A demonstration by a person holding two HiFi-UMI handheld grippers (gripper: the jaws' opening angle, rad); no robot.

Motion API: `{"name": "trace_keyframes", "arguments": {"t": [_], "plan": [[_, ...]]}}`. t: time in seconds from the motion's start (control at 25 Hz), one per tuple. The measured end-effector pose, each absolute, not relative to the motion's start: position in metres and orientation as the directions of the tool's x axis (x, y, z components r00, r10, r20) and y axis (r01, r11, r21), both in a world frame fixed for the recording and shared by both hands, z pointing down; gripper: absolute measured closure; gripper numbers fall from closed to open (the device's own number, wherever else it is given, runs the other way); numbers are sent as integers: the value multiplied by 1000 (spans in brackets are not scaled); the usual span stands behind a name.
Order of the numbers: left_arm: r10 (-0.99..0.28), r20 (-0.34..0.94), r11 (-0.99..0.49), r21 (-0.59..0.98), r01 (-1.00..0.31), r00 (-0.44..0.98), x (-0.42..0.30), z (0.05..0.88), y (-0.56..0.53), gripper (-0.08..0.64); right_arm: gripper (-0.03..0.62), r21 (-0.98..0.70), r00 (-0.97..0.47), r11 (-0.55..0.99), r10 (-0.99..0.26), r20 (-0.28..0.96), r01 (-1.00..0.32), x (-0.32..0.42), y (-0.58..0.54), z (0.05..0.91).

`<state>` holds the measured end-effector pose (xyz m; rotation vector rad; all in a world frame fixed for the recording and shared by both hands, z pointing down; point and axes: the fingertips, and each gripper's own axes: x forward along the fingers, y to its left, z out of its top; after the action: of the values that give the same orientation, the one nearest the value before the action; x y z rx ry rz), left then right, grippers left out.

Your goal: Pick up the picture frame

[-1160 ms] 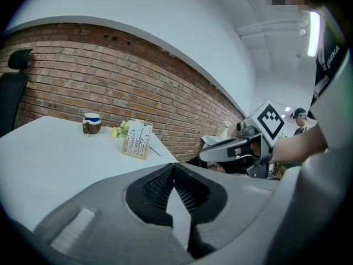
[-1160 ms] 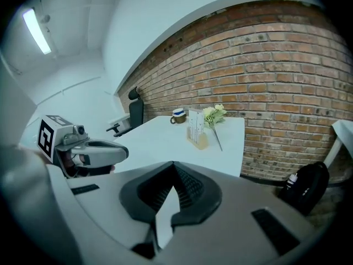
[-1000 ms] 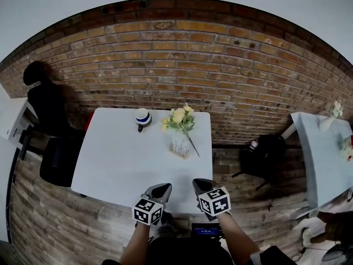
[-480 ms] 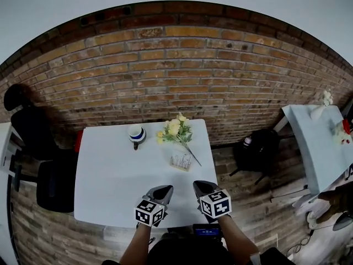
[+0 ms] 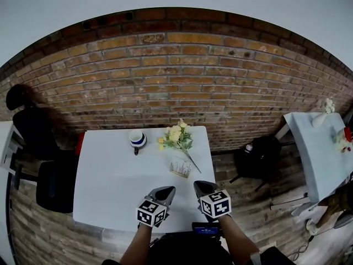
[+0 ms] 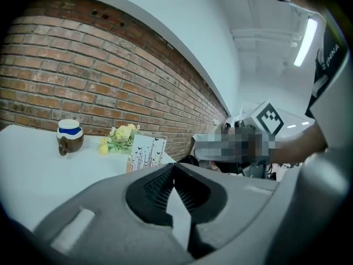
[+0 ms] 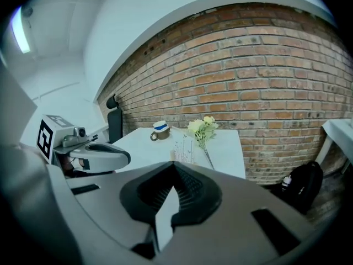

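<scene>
White and rectangular, the table [image 5: 105,186] carried the small tan-edged picture frame with a white printed card [image 5: 181,168] right of centre, just near of the yellow flower bunch [image 5: 176,135]; the brown blue-banded mug [image 5: 137,140] stood farther left. The grey left gripper [image 5: 167,190] and grey right gripper [image 5: 199,185] hung over the near edge, jaws pressed together on nothing.

Table [image 5: 105,192] stands before brick wall [image 5: 182,76]. Mug [image 5: 137,140] near far edge, left of flowers [image 5: 177,137] at far right corner. Picture frame [image 5: 181,168] by right edge, in front of flowers. Backpack [image 5: 256,156] on floor right of table; chair [image 5: 52,184] left.
</scene>
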<state>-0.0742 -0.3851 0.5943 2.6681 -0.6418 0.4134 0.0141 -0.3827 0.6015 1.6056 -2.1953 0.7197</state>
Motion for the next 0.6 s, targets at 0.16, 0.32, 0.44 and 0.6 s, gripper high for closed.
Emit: {"name": "trace_keyframes", "arguments": {"t": [0.16,0.32,0.44,0.6], "plan": [[-403,356,-826,256,-503,843,-74,585,-388,548,584,-233,-365,284,-775,516,-930,8,-387,594],[-413,361,-825,241,-511,836,-72,581,-386,548,584,-249,-400,314,-761,510,-916,4,-383,589],[-409,367,-828,236,-509,835,-70,582,-380,548,584,-251,-408,322,-756,511,-913,4,-379,590],[-407,377,-827,234,-511,832,-69,586,-372,548,584,-260,-412,321,-750,517,-911,6,-370,595]]}}
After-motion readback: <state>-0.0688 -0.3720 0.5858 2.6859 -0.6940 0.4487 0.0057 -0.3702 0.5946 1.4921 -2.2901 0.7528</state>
